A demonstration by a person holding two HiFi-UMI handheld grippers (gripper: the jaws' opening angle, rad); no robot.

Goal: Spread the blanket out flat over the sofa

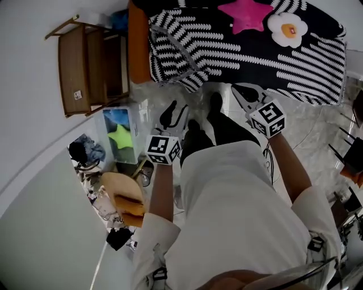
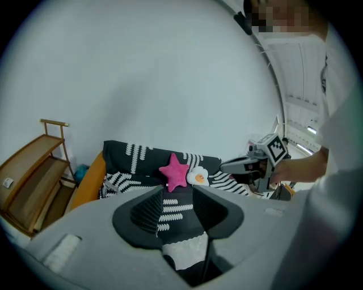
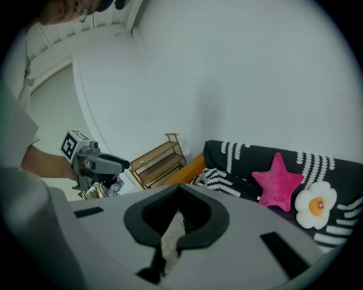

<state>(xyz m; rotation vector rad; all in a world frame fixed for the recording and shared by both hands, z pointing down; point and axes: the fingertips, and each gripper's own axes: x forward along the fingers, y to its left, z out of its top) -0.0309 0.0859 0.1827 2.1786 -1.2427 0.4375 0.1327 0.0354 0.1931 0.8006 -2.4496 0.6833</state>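
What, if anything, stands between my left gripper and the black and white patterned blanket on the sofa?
Nothing visible does: only bare pale floor lies between the left gripper and the black and white patterned blanket. A pink star cushion and a white fried-egg cushion lie on top of it.

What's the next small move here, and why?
Probably carry the left gripper, jaws apart and empty, to the bunched fold of the blanket beside the orange sofa arm. The blanket lies rumpled there and that arm is bare; nothing grips it yet.
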